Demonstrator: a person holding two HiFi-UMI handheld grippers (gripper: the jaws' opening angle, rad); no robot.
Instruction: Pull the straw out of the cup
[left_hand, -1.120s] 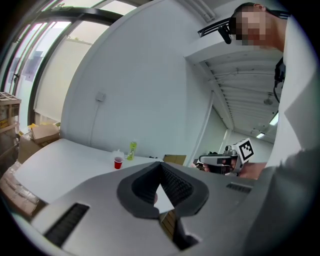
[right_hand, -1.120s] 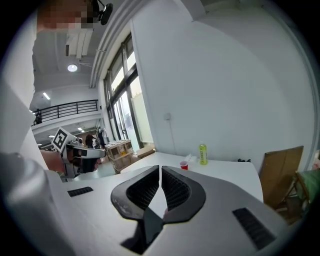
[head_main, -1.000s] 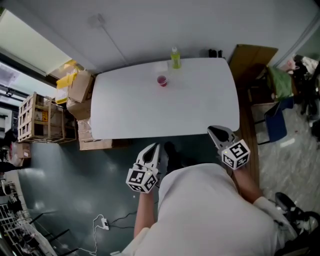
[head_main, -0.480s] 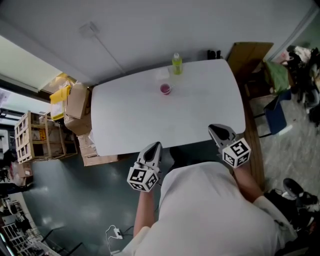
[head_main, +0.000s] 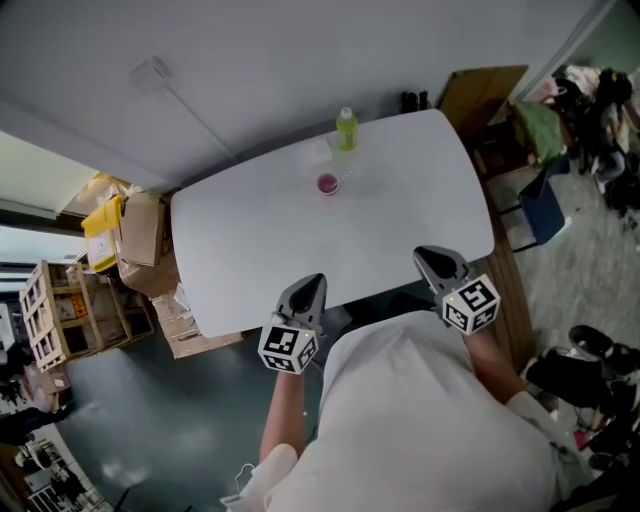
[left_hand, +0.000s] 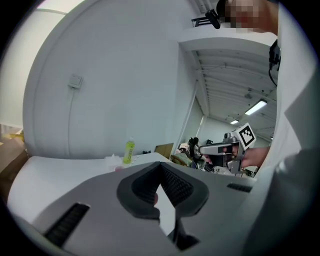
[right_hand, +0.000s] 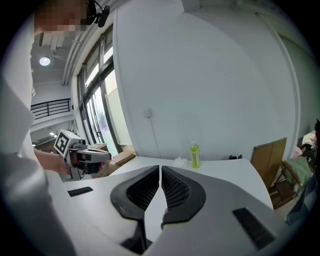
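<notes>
A small cup (head_main: 328, 184) with pink contents stands at the far side of the white table (head_main: 250, 240); its straw is too small to make out. In the left gripper view the cup (left_hand: 118, 168) just peeks over the jaws. My left gripper (head_main: 307, 288) is shut and empty at the table's near edge, far short of the cup. My right gripper (head_main: 430, 258) is over the near right edge, its jaws meeting at the tips with nothing between them. Each gripper (left_hand: 160, 166) (right_hand: 160, 168) sees the other beside it.
A green bottle (head_main: 346, 128) (right_hand: 194, 154) and a white crumpled item (head_main: 313, 152) stand just behind the cup by the wall. Cardboard boxes (head_main: 140, 230) are stacked left of the table. A cardboard sheet (head_main: 480, 98) and a blue chair (head_main: 540, 215) are to its right.
The person has stepped closer to the table. Both grippers moved forward from over the floor to the table's near edge, still shut.
</notes>
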